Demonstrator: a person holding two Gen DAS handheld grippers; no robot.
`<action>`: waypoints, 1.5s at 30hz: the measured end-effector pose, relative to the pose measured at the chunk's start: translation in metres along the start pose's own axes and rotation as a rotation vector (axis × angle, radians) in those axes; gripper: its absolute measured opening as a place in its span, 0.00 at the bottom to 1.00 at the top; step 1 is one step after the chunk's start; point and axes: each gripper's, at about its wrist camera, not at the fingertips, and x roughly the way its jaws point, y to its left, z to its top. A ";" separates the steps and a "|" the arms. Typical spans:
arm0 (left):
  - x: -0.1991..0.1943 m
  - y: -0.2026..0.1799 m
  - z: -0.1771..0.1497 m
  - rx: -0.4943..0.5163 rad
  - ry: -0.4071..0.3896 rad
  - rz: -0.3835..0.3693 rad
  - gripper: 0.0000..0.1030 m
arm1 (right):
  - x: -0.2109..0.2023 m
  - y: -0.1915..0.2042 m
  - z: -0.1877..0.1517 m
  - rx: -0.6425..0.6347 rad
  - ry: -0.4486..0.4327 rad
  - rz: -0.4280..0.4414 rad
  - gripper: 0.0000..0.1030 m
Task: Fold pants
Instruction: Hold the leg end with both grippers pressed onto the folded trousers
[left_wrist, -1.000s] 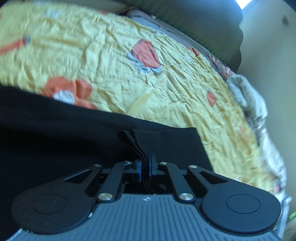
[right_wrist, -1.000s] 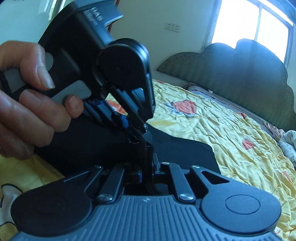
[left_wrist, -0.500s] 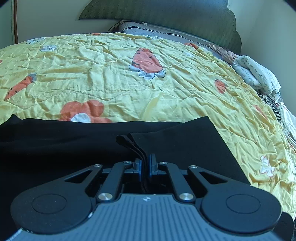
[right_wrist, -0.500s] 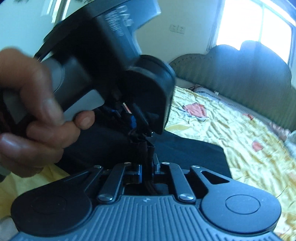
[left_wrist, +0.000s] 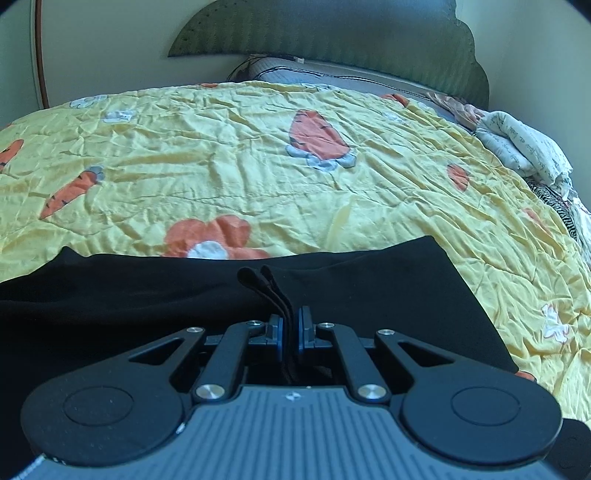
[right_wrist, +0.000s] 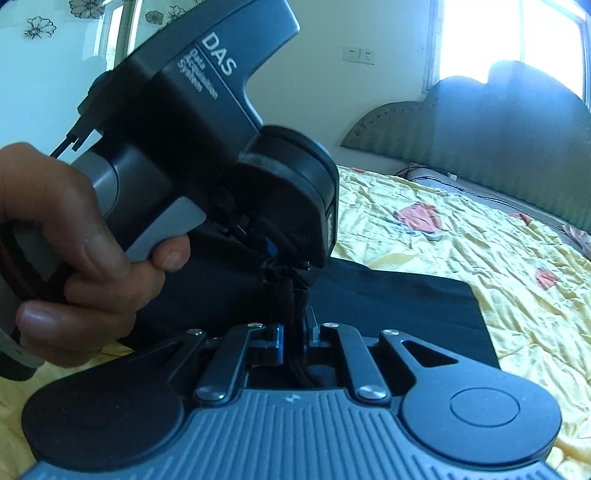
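Black pants (left_wrist: 388, 295) lie spread on the yellow quilt, filling the near part of the left wrist view. My left gripper (left_wrist: 290, 326) is shut on a bunched edge of the pants, several layers standing up between its pads. In the right wrist view the pants (right_wrist: 406, 306) lie on the bed ahead. My right gripper (right_wrist: 295, 334) is shut on the same bunched edge. The left gripper (right_wrist: 284, 269), held in a hand, grips the cloth just above the right one.
The yellow quilt (left_wrist: 258, 166) with orange carrot and flower prints covers the bed. A green headboard (left_wrist: 332, 40) stands at the far end. A bundle of white cloth (left_wrist: 521, 147) lies at the bed's far right. A window (right_wrist: 517, 33) is behind the headboard.
The left gripper has levelled out, so its view now shows the whole bed and headboard. In the right wrist view the left gripper has moved right and closer. Both stay shut on the pants.
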 end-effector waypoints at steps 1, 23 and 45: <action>-0.001 0.003 0.000 -0.002 -0.001 0.000 0.06 | 0.003 -0.001 0.000 0.003 0.001 0.006 0.08; -0.020 0.043 -0.007 0.011 -0.042 0.062 0.06 | 0.073 -0.008 0.022 -0.018 -0.013 0.101 0.09; -0.027 0.073 -0.015 -0.015 -0.050 0.033 0.06 | 0.094 -0.002 0.022 -0.028 -0.005 0.134 0.09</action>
